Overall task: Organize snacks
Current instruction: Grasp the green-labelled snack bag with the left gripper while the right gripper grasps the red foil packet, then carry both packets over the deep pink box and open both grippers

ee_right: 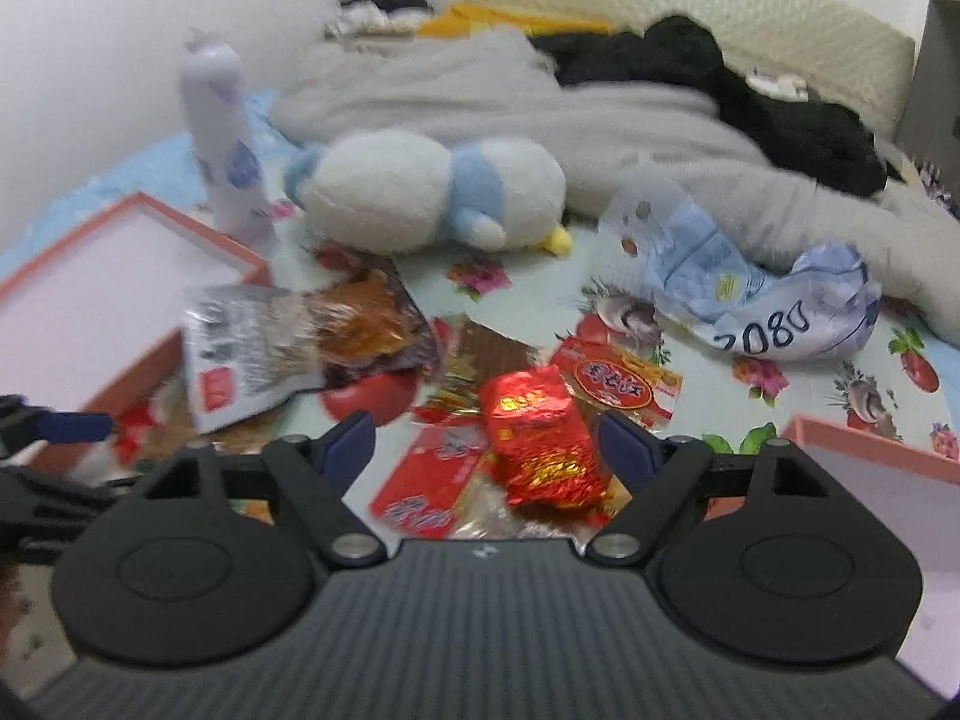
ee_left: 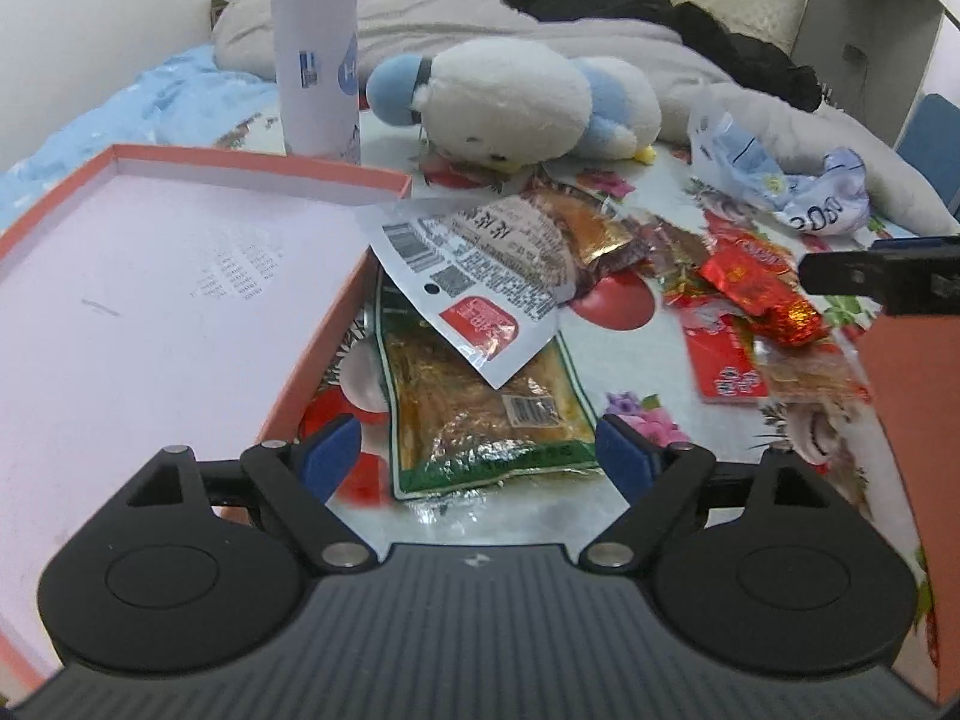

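While both grippers sit low over the floral cloth (ee_left: 624,360), neither holds anything. The left gripper (ee_left: 477,450) has its fingers spread wide, one on either side of the green-edged pouch (ee_left: 474,414), with the blue pads clear of it. That pouch lies flat just beside the left tray (ee_left: 312,360), and its far end is covered by the white pouch (ee_left: 474,276), whose corner rests against the tray's rim. The tray's white floor shows no snacks.

The right gripper (ee_right: 486,438) is likewise spread wide, with the red foil packet (ee_right: 540,438) between its fingers; the view is blurred, so contact with the right pad cannot be judged. The packet sits on top of a flat red sachet (ee_right: 420,492) and other wrappers in the pile. A second tray (ee_right: 864,456) lies to the right of this gripper.

Beyond the pile lie a plush toy (ee_left: 510,102) on its side, an upright white bottle (ee_left: 315,48) behind the left tray, and a crumpled blue bag (ee_right: 774,288).
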`<state>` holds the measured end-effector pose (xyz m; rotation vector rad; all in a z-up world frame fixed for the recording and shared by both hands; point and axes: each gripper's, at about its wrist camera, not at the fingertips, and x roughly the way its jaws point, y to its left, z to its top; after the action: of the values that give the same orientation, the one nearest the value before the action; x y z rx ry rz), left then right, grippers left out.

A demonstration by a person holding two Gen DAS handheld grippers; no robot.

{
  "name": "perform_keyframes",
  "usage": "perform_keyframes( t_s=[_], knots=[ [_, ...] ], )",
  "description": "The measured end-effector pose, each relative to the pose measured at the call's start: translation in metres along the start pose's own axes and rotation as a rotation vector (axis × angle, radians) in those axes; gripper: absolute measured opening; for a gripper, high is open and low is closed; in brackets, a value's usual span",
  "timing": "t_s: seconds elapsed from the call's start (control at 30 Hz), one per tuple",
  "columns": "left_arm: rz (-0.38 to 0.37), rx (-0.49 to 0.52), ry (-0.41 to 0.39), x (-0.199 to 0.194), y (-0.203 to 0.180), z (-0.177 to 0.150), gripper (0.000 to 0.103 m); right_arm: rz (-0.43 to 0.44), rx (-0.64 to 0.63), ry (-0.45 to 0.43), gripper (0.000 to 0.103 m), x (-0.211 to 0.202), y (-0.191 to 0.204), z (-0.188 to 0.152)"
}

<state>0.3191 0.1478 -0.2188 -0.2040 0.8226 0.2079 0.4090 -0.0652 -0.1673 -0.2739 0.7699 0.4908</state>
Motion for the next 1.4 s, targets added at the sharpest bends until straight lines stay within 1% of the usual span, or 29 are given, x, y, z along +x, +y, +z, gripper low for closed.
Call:
perform_keyframes(
  t_s=[0.03,0.07,0.1,0.13,0.2,0.27,0.37,0.47,0.5,0.53,0.57,0.6,0.63,0.7,0.73,0.8,0.9,1.07,1.17,1.4],
  knots=[
    [-0.001,0.005,-0.002,0.005,0.0,0.0,0.088,-0.017,-0.007,0.029,0.083,0.012,-0.001,0.003],
    [0.0,0.008,-0.003,0.008,0.0,0.001,0.088,-0.047,-0.025,0.081,0.083,0.026,-0.002,0.005],
    [-0.005,0.009,-0.002,0.013,0.0,0.001,0.088,-0.061,-0.018,0.108,0.083,0.035,-0.005,0.006],
    [-0.015,0.01,0.005,0.018,0.0,0.001,0.088,-0.053,-0.001,0.125,0.083,0.042,-0.008,0.007],
    [-0.005,0.015,0.025,0.027,-0.001,0.002,0.088,-0.037,0.034,0.172,0.082,0.056,-0.015,0.008],
    [0.009,0.046,0.006,0.033,-0.005,0.001,0.088,-0.047,0.053,0.184,0.082,0.064,-0.019,0.006],
    [0.021,0.077,0.003,0.039,-0.009,0.003,0.088,-0.033,0.073,0.218,0.073,0.074,-0.023,0.002],
    [0.025,0.091,0.003,0.042,-0.01,0.003,0.087,-0.032,0.081,0.205,0.073,0.075,-0.025,-0.004],
    [0.024,0.095,0.003,0.042,-0.01,0.002,0.086,-0.029,0.073,0.197,0.067,0.073,-0.024,-0.006],
    [0.023,0.101,0.002,0.042,-0.011,0.002,0.085,-0.023,0.069,0.192,0.063,0.07,-0.023,-0.006],
    [0.015,0.103,0.002,0.042,-0.011,0.001,0.08,-0.019,0.069,0.187,0.056,0.068,-0.022,-0.006],
    [0.008,0.094,0.001,0.041,-0.01,-0.001,0.078,-0.023,0.068,0.183,0.054,0.065,-0.021,-0.006],
    [0.007,0.098,-0.003,0.04,-0.011,-0.002,0.077,-0.026,0.065,0.174,0.054,0.062,-0.02,-0.006],
    [0.002,0.106,-0.007,0.037,-0.013,-0.005,0.07,-0.032,0.055,0.153,0.054,0.053,-0.018,-0.007],
    [-0.001,0.102,-0.008,0.035,-0.014,-0.007,0.069,-0.034,0.051,0.144,0.054,0.049,-0.016,-0.008],
    [-0.002,0.11,-0.014,0.031,-0.016,-0.01,0.065,-0.038,0.049,0.125,0.054,0.039,-0.015,-0.01],
    [-0.015,0.106,-0.009,0.022,-0.015,-0.016,0.062,-0.029,0.069,0.103,0.054,0.022,-0.014,-0.015],
    [-0.044,0.102,0.02,0.005,-0.017,-0.027,0.06,-0.007,0.1,0.08,0.054,-0.009,-0.007,-0.03],
    [-0.066,0.085,0.035,-0.008,-0.017,-0.035,0.06,0.009,0.134,0.068,0.054,-0.03,-0.003,-0.036],
    [-0.109,0.038,0.055,-0.046,-0.022,-0.061,0.059,0.048,0.159,0.011,0.054,-0.088,0.017,-0.057]
  ],
)
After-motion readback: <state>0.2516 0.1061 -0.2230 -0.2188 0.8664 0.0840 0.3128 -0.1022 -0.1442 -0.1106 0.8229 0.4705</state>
